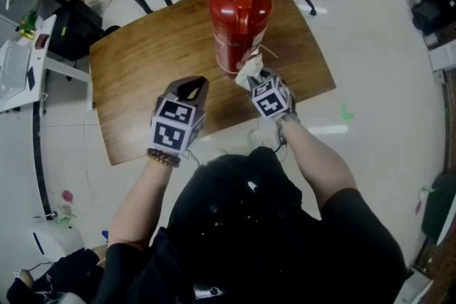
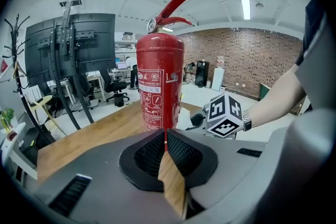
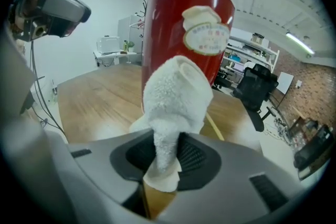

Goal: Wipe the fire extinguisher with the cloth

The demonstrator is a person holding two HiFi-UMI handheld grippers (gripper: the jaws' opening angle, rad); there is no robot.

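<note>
A wooden table (image 1: 142,75) is seen from above. A red fire extinguisher (image 1: 239,18) is stood upright near the table's far edge, right of the middle. The left gripper (image 1: 189,87) is held over the near half of the table, apart from the extinguisher, with its jaws pressed together on nothing. The right gripper (image 1: 255,78) is pointed at the extinguisher's lower part. A white cloth (image 1: 249,70) is pinched between its jaws and laid against the red body, just below a pale label (image 3: 206,35).

Head view looks steeply down; both gripper views face the fire extinguisher (image 2: 160,86) close up.
</note>
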